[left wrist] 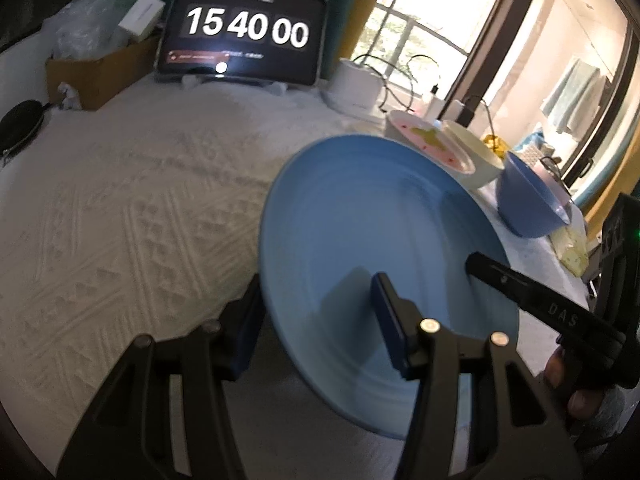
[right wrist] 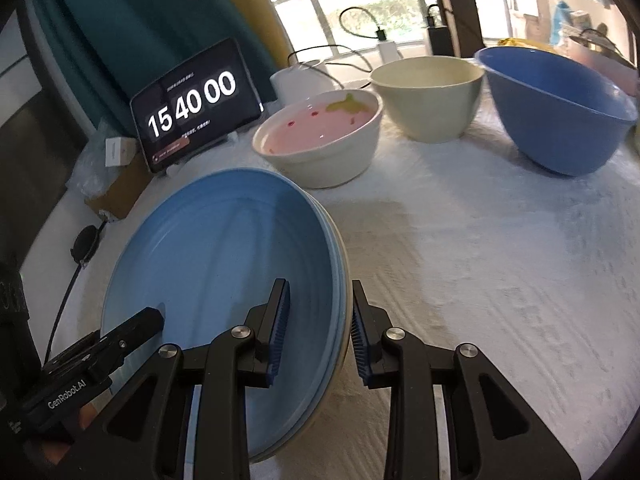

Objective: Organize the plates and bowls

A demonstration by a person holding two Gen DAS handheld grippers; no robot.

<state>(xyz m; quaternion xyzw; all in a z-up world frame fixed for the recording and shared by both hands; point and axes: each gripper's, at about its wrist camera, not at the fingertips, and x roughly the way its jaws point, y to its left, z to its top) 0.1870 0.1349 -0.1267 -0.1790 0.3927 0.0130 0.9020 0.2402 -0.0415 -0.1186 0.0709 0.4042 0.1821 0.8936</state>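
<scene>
left wrist view / left gripper [left wrist: 316, 320]: jaws clamped across the near rim of the blue plate stack [left wrist: 380, 240], one pad inside, one under the rim.
left wrist view / place: stack at 4 o'clock, tilted, apparently lifted off the white worktop [left wrist: 140, 200]; right gripper's tip at 3 o'clock on the opposite rim.
right wrist view / right gripper [right wrist: 318, 332]: jaws clamped on the stack's right rim, at 6 o'clock.
right wrist view / step tip: move both hands together, keep stack level, lower flat, then release.
right wrist view / count: plates roughly three by edges, exact number unclear; bowls three: pink-lined bowl [right wrist: 320, 140], cream bowl [right wrist: 428, 96], blue bowl [right wrist: 560, 112], 12 to 2 o'clock.
</scene>
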